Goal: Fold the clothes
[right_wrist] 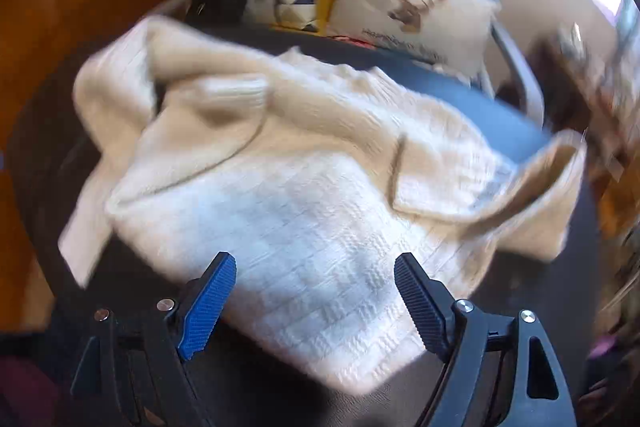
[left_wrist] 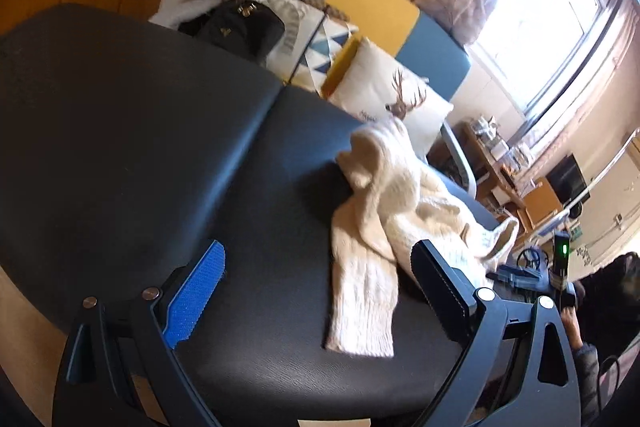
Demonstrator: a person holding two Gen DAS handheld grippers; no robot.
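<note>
Item: cream knit sweater [right_wrist: 304, 195], ribbed and rumpled, on black cushion [left_wrist: 140, 147], ahead of my right gripper [right_wrist: 315, 301] and left gripper [left_wrist: 320, 291], both spread wide, empty.

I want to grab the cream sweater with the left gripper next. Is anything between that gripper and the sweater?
Nothing visible does. The left gripper is open over the bare black surface, and the cream sweater lies just ahead, its near sleeve already reaching between the fingers. The pillows sit behind the sweater, out of the way.
</note>
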